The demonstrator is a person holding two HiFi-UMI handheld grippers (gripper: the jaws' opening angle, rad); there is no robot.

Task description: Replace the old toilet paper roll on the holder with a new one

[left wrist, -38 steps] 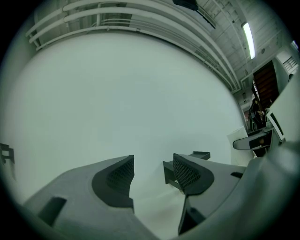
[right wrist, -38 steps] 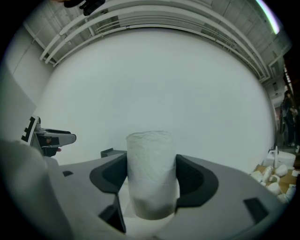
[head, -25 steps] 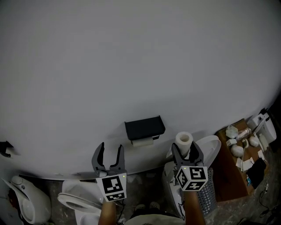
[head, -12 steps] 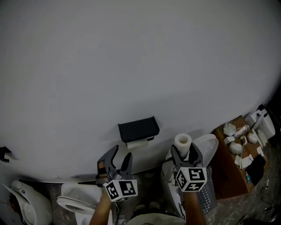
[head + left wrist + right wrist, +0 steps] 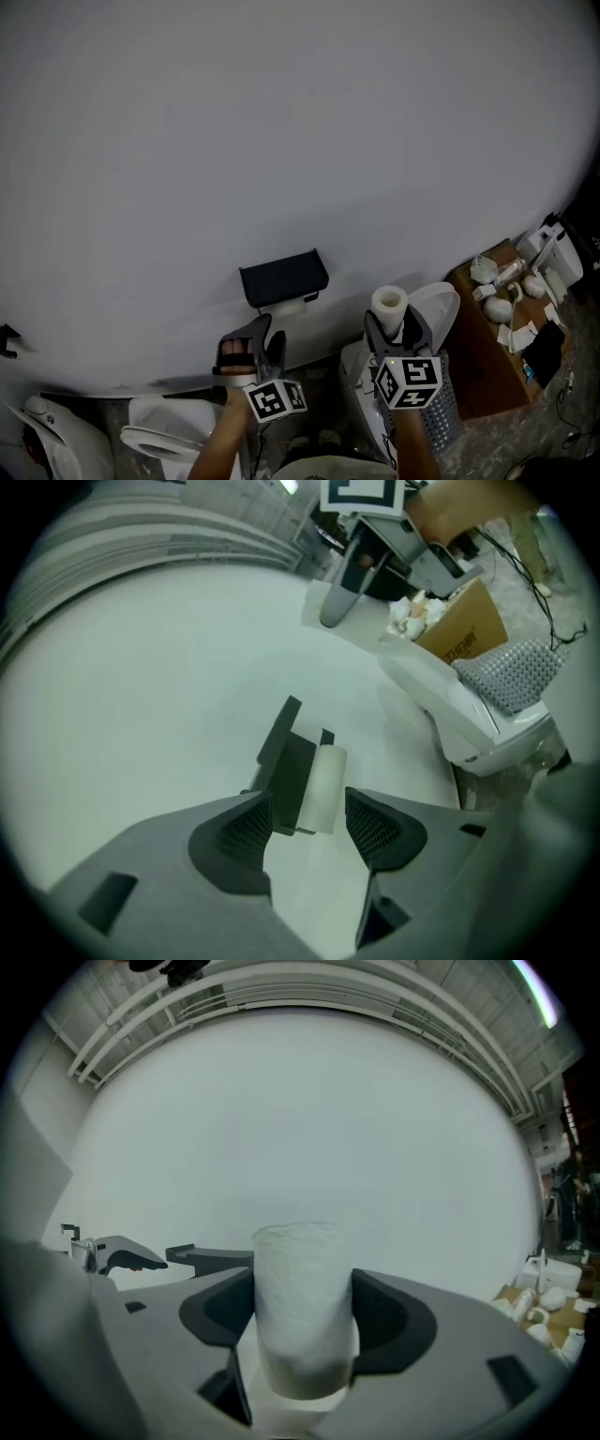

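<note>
The new toilet paper roll (image 5: 298,1269) is held upright, its long axis vertical and its open core (image 5: 390,300) turned upward in the head view. It is clamped at its sides by the right gripper (image 5: 302,1314), with both pads pressed against the paper and the upper part of the roll standing above the jaws. The right gripper (image 5: 396,324) is pointed toward the white wall (image 5: 281,141), carried level on a forearm that enters from the lower edge, with its marker cube facing the camera.

The old toilet paper roll (image 5: 284,307) is seen under the black holder (image 5: 283,277) on the wall, its long axis lying level along the wall. In the left gripper view this roll (image 5: 322,787) is seen ahead of the jaws, in line with the gap between them and clear of both pads, with the holder (image 5: 284,766) just beside it. The left gripper (image 5: 314,819) is held with its jaws apart and nothing between them. In the head view the left gripper (image 5: 253,339) is seen rolled onto its side below the holder, well apart from the right gripper.
</note>
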